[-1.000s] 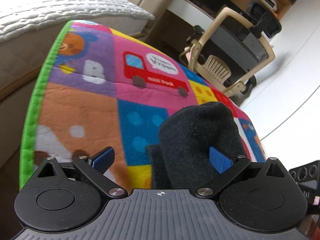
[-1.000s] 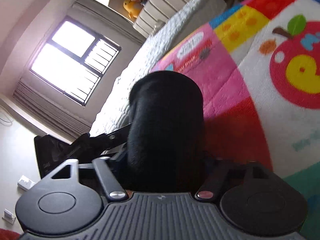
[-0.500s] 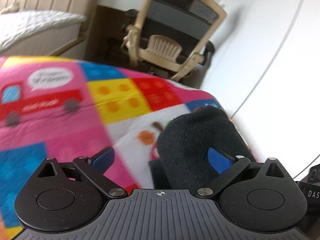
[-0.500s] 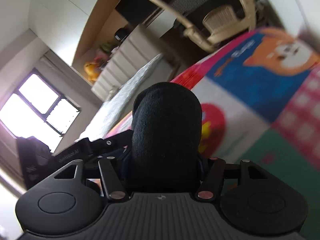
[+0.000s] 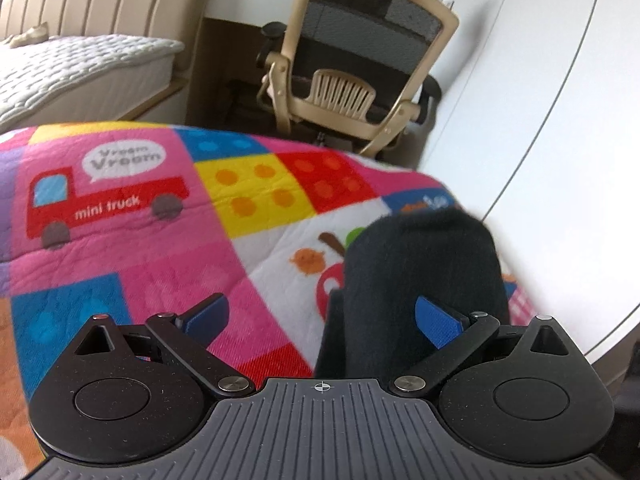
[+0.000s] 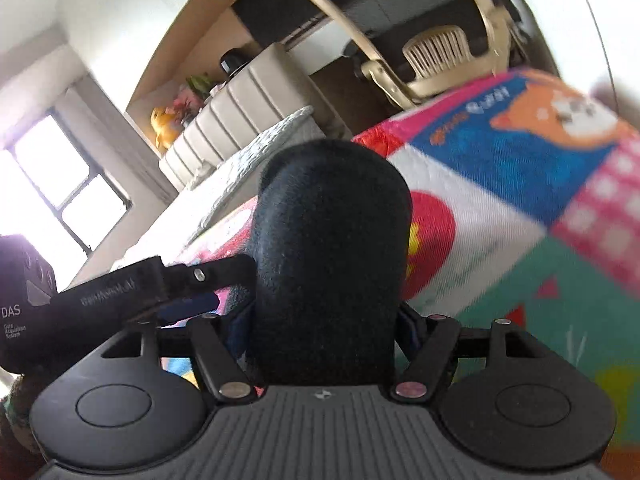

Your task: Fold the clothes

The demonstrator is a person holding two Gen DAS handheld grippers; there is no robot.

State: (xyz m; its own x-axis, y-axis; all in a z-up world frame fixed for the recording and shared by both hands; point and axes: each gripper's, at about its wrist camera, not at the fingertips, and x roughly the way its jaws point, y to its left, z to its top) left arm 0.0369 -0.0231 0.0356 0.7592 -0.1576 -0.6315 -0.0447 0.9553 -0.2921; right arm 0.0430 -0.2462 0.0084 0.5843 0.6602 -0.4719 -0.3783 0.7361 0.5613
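The black garment [image 6: 328,264] hides the right claw's [image 6: 324,328] pads.

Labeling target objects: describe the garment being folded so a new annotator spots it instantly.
Start at the bright patchwork play mat in front of the bed and beige office chair. Above its apple patch, a rolled black garment sits between the right gripper jaws, which are opening. It is the only dark, unpatterned fabric.

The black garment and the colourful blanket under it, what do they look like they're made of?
The black garment looks like a thick knit or fleece: matte, with a fuzzy, pilled surface and a soft rounded bulge; which fibre, I cannot tell. The blanket looks like printed, quilted cotton-like cloth: a fine woven texture shows, and stitched seams pucker it below the truck print. It also seems padded.
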